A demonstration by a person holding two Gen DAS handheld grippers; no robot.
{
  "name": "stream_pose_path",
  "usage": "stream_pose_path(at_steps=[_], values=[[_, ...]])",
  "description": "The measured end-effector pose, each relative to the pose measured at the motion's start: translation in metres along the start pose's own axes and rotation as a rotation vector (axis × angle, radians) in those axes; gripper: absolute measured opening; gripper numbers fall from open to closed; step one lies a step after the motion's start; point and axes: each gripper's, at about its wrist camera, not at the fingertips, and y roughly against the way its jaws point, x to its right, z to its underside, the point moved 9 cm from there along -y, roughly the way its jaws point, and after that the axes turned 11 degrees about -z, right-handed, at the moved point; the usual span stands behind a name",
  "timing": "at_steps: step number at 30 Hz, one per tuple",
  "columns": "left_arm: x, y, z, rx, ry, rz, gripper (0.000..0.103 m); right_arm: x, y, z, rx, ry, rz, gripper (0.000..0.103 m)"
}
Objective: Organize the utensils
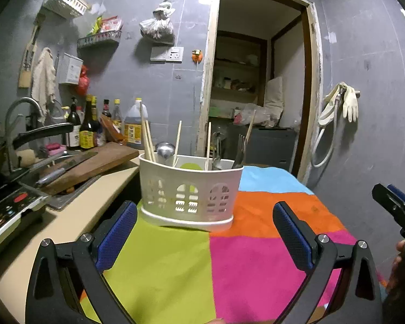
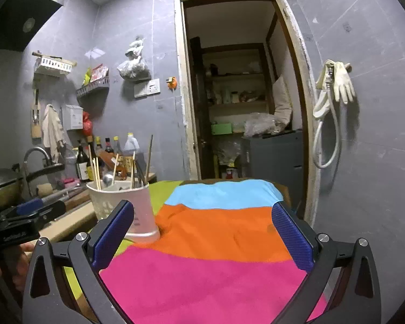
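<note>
White plastic utensil holder point(image 1: 188, 193) stands dead ahead of my left gripper point(image 1: 205, 232), chopsticks point(image 1: 148, 140) upright inside; my right gripper point(image 2: 202, 236) sits farther right of it. Both grippers gape empty.

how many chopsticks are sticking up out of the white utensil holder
5 chopsticks: two together at the left end, one left of centre, one at centre, one far right of the holder. More may be hidden.
</note>
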Motion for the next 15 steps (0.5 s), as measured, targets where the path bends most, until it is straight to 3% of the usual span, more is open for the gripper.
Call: stream_pose_path(at_steps=[15], values=[[0.003, 0.029, 0.026, 0.083, -0.017, -0.057, 0.099, -0.003, 0.029, 0.023, 0.014, 0.060, 0.088, 0.103]])
